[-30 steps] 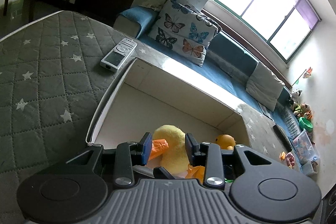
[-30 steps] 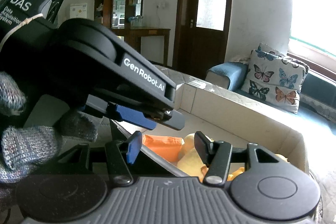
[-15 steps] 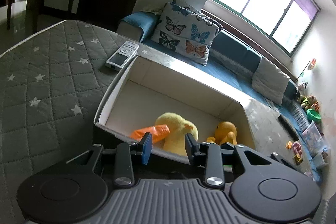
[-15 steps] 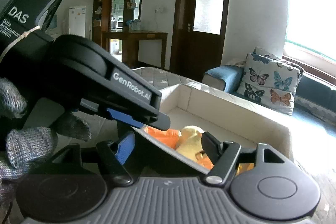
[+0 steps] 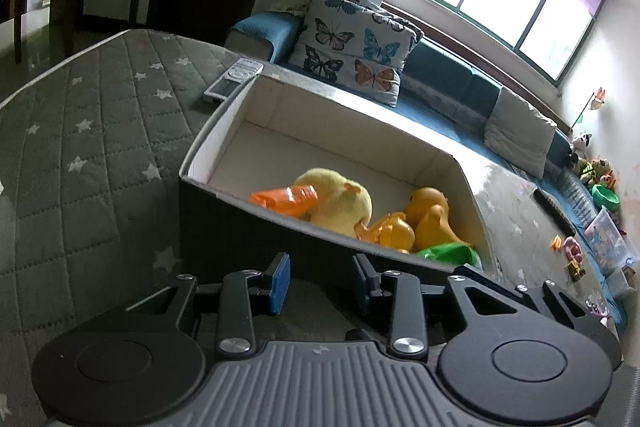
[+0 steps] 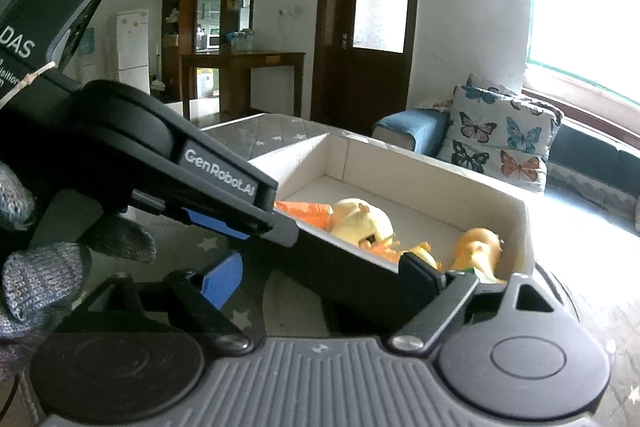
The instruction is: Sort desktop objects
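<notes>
A grey storage box (image 5: 224, 131) with a white inside stands on the quilted star-patterned cover (image 5: 92, 131). In it lie an orange packet (image 5: 286, 201), a yellow plush duck (image 5: 340, 203), yellow-orange rubber ducks (image 5: 430, 221) and a green toy (image 5: 448, 253). My left gripper (image 5: 320, 281) is open and empty, just in front of the box's near wall. My right gripper (image 6: 324, 279) is open wide and empty, beside the left gripper (image 6: 224, 187), also before the box (image 6: 516, 219). The plush duck (image 6: 364, 221) and the packet (image 6: 304, 209) show in the right wrist view.
A white remote (image 5: 234, 79) lies on the cover beyond the box's far left corner. A dark remote (image 5: 554, 211) and small toys (image 5: 572, 253) lie at the right. A blue sofa with a butterfly cushion (image 5: 352, 47) stands behind.
Both grippers have drawn back from over the box to its near side. The right gripper's jaws have opened wider. The orange packet now lies in the box.
</notes>
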`<state>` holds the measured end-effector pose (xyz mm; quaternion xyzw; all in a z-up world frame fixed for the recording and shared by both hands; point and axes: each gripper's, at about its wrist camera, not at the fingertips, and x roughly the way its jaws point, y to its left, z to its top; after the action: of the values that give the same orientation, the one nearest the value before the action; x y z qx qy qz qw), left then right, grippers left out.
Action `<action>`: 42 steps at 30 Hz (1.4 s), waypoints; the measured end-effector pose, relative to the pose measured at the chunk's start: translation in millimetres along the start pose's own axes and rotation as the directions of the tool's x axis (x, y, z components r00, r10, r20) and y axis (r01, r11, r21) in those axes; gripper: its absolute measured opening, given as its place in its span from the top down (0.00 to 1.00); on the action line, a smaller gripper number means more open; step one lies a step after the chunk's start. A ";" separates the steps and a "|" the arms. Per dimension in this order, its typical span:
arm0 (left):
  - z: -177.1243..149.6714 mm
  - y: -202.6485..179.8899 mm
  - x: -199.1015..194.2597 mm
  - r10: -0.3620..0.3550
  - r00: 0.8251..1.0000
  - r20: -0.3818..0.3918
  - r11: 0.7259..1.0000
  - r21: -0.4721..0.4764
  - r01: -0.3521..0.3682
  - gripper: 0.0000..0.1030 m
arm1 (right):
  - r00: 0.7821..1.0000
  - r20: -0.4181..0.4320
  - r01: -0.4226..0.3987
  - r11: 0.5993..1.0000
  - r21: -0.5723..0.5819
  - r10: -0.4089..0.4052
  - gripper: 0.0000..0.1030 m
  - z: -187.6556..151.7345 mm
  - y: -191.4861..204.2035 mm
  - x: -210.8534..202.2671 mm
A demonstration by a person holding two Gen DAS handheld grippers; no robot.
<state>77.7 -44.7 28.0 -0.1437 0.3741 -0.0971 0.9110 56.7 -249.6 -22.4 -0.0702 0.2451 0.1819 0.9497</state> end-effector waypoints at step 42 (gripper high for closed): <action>-56.6 -27.5 -3.7 0.211 0.976 0.054 0.954 0.206 -0.218 0.64 | 0.992 -0.115 0.078 0.979 0.191 -0.057 0.00 -37.9 -5.7 -10.1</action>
<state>33.1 -80.2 1.2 -0.0064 0.3607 -0.0345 0.9320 33.9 -266.5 -50.2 0.0050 0.3107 0.1205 0.9428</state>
